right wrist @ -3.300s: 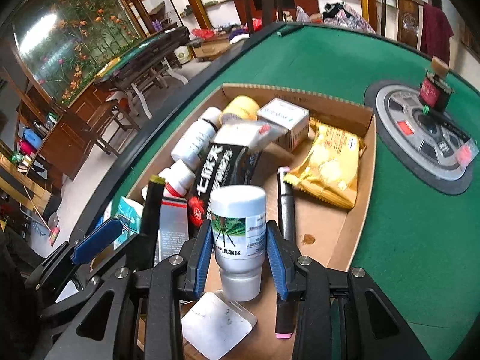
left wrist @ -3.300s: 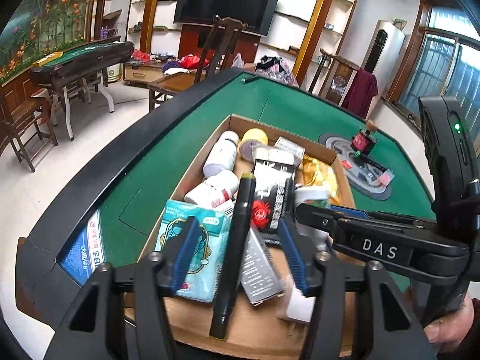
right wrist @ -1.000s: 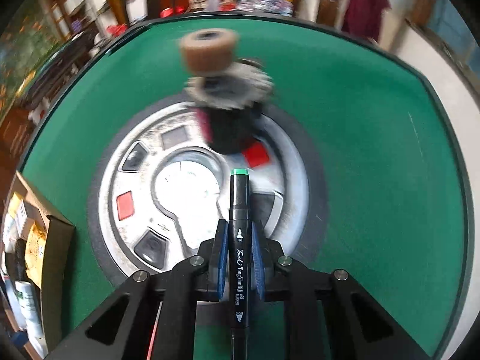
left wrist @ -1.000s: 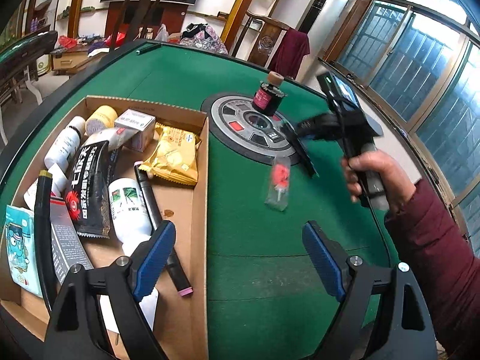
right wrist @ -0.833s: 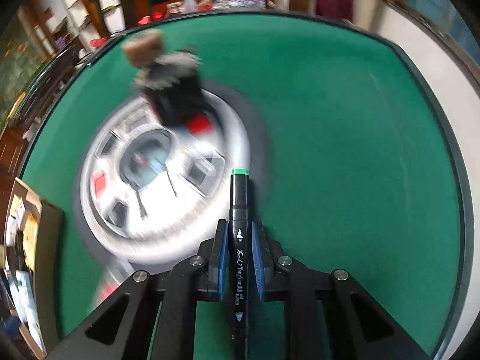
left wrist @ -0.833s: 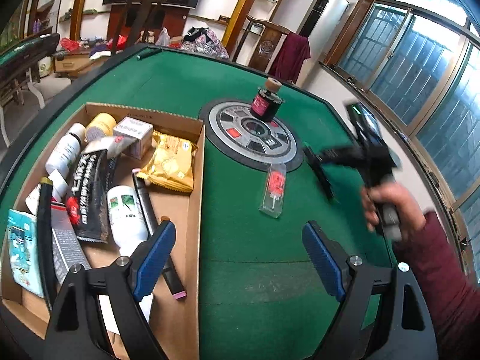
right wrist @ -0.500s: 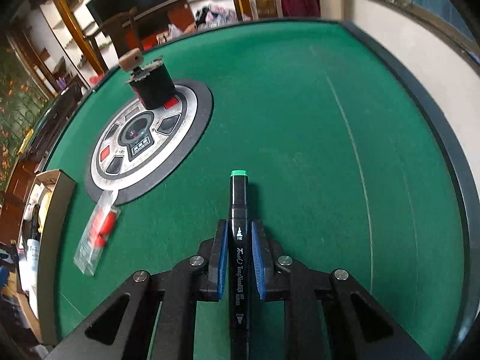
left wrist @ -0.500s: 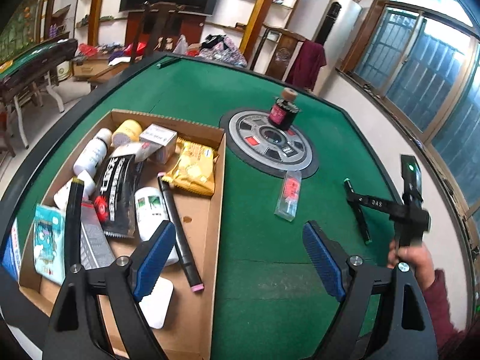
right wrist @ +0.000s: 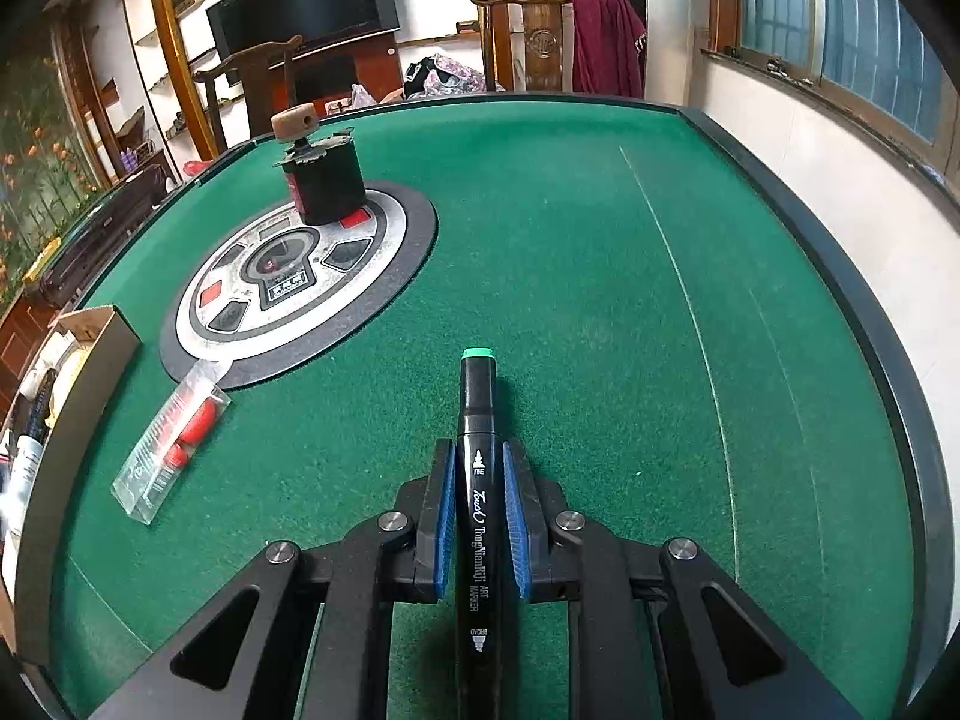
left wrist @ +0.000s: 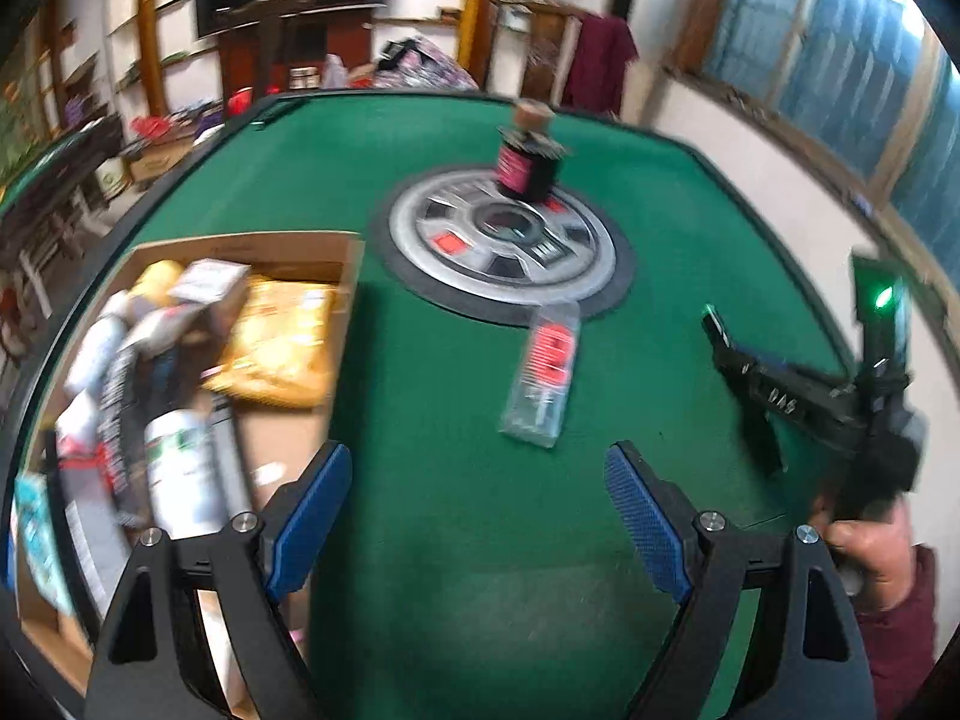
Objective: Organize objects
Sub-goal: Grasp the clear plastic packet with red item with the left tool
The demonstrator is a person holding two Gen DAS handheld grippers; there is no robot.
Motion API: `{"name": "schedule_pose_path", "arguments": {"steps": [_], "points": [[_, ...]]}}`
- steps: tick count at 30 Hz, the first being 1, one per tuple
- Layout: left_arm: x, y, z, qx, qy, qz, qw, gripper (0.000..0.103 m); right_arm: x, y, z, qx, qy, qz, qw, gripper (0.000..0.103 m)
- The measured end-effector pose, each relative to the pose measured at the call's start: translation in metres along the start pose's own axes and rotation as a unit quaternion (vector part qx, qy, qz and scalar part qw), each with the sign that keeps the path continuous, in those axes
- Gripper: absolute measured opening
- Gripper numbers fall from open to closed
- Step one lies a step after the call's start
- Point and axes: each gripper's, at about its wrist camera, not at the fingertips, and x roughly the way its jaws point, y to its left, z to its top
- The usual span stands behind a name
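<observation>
- my right gripper is clamped tight on a black art marker, green cap pointing away from me, bottom centre of the right wrist view, low over the green table.
- my guess at the step: set the marker down on the felt. i'd lower it flat before letting go so it can't roll, and park it alongside the clear packet at lower left of that view, not on the round centre panel.
- my left gripper is spread wide with nothing between the blue pads, bottom of the left wrist view. it's over the felt just right of the cardboard box, probably ready to fetch the next item.
- count: one marker in the grip, one clear packet with red bits on the felt, one dark jar standing on the panel.
- the box at the left of the left wrist view is too blurred for a real count, several bottles and packets at least.
</observation>
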Motion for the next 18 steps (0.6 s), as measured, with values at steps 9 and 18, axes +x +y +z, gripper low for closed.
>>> {"name": "schedule_pose_path", "arguments": {"steps": [9,18], "points": [[0.067,-0.038,0.025,0.082,0.015,0.061,0.9947,0.086,0.001,0.000,0.001,0.006,0.004,0.003,1.000,0.017],[0.086,-0.040,0.029,0.097,0.017,0.053,0.9938,0.085,0.002,0.003,0.001,0.001,0.003,0.002,1.000,0.021]]}}
